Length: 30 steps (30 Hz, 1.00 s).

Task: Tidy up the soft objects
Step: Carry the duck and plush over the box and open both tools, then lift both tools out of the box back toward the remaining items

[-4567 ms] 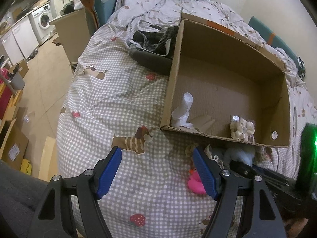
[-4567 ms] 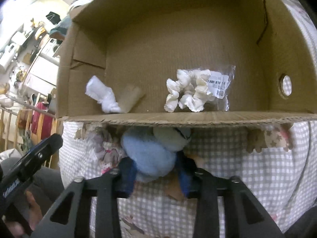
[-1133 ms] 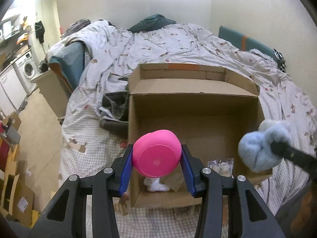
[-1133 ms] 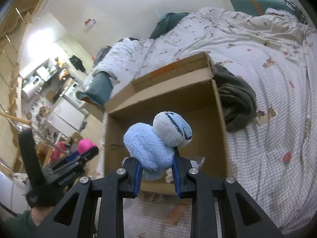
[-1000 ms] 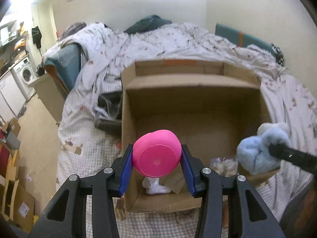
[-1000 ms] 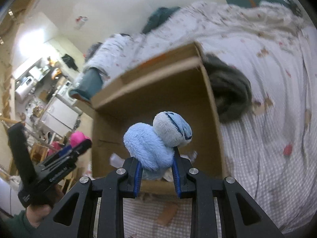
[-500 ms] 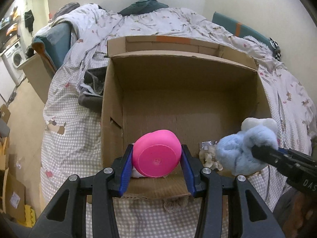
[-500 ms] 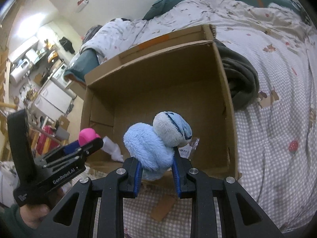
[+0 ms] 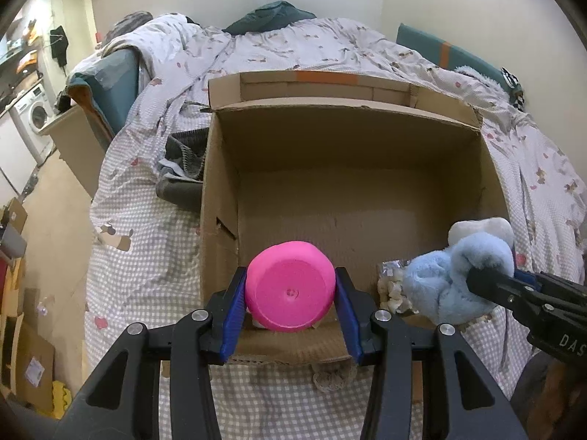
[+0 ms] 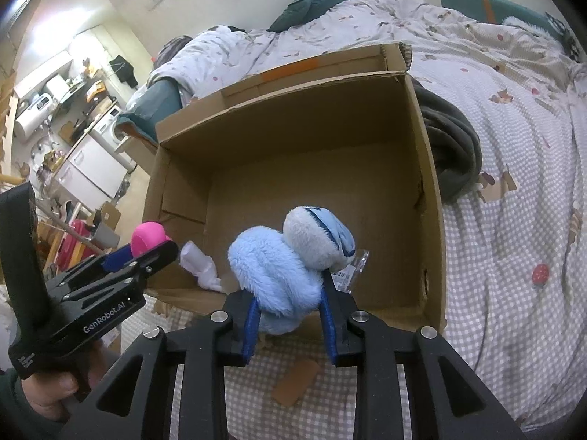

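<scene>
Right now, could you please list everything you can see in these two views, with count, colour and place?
cardboard box: one, brown, open, on the bed.
pink toy: one, between the left gripper's pads, over the box's near edge.
blue plush toy: one, light blue, between the right gripper's pads.
white cloth: one, on the box floor, near-left corner.
clear packet: one, white pieces inside, on the box floor.
dark clothing: one heap, grey, against the box's outer wall.
bed cover: one, checked.
left gripper: black, blue pads.
right gripper: black, blue pads, jaws opening.
</scene>
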Available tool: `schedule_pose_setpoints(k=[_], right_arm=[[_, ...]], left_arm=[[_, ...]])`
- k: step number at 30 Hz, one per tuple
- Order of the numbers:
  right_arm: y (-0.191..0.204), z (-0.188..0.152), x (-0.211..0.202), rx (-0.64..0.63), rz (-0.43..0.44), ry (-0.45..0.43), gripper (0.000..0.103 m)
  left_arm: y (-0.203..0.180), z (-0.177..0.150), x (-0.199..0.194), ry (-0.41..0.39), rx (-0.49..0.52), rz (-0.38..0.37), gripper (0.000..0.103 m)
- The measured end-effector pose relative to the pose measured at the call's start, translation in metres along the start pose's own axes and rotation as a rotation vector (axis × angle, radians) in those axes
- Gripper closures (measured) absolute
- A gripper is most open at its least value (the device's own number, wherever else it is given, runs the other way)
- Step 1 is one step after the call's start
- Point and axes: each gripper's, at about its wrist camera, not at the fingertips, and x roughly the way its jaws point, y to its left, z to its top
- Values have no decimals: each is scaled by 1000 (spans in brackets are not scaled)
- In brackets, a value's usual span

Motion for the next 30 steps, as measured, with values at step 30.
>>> schedule_pose_setpoints(k=[30], right_arm=[[-7,-1,-14,48,-14,-57,26]], left_arm=[[13,-5,-16,-22,-43,36,35]])
